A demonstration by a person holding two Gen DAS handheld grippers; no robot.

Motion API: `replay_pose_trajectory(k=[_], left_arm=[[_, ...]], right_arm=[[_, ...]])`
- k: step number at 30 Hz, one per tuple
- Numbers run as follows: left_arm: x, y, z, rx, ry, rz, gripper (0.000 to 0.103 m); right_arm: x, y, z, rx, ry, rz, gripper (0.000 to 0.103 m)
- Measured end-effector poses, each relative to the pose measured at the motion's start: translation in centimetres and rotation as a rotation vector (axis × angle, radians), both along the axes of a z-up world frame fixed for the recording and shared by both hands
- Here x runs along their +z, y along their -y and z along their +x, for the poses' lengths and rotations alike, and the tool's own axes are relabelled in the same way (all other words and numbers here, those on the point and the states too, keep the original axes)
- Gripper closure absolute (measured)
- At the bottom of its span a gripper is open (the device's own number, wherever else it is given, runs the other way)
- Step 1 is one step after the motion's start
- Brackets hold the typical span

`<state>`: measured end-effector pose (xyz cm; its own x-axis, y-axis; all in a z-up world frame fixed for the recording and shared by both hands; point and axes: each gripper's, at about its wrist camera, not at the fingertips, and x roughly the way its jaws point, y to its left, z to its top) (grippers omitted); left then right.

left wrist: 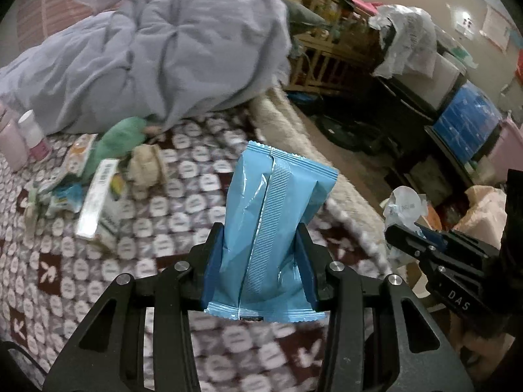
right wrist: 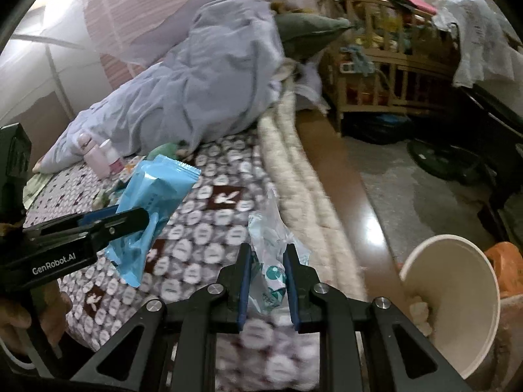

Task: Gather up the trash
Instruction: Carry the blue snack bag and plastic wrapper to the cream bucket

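Note:
My left gripper (left wrist: 259, 233) is shut on a light blue snack wrapper (left wrist: 278, 196), which stands upright between the blue pads above the bed's patterned sheet (left wrist: 183, 196). The right wrist view shows that same wrapper (right wrist: 157, 196) from the side, in the left gripper (right wrist: 143, 219). My right gripper (right wrist: 267, 251) is shut on a crumpled clear plastic wrapper with teal print (right wrist: 271, 271). In the left wrist view, the right gripper (left wrist: 394, 230) shows at the right with that crumpled plastic (left wrist: 403, 207). More litter lies on the sheet: a white box (left wrist: 96, 196) and small packets (left wrist: 65, 192).
A grey-blue duvet (left wrist: 157, 52) is heaped at the bed's far end, with pink bottles (left wrist: 19, 143) beside it. A white paper cup (right wrist: 457, 294) and an orange bag (right wrist: 505, 268) sit low right, off the bed. A wooden crib (right wrist: 376, 65) and storage boxes (left wrist: 464, 121) line the floor.

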<state>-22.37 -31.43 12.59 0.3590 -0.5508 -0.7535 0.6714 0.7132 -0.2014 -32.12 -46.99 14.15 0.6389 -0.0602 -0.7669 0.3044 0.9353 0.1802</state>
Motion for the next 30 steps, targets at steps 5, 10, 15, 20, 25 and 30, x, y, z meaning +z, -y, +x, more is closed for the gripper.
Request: replay_pose_trajectory(k=[5,10,15,20,25,30], left_arm=[[0.0,2.6,-1.3,-0.042,-0.002,0.001,0.063],[0.0,4.9,-2.5,-0.087,-0.006,0.000,0.063],[-0.3,7.3,-3.7,-0.135,-0.031,0.000,0.063],[-0.8,10.0,-5.4,-0.189,-0.052,0.009,0.063],[-1.0,12.7,-7.2,-0.244,-0.057,0.015,0.063],[-1.4,15.5,-8.5,-0.293,-0.083,0.020,0.063]], right_arm=[[-0.1,2.2,-1.7,-0.048,-0.004,-0.007,0.084],[-0.2,4.3,-3.3,-0.097,-0.010,-0.012,0.084],[-0.6,6.1,-4.8,-0.143,-0.025,-0.027,0.084],[-1.2,8.1,-6.9,-0.197,-0.040,-0.031,0.084],[-1.8,10.2,-8.8,-0.248,-0.054,-0.026,0.084],[-2.2,12.3,-10.7,-0.307,-0.065,-0.020,0.084]])
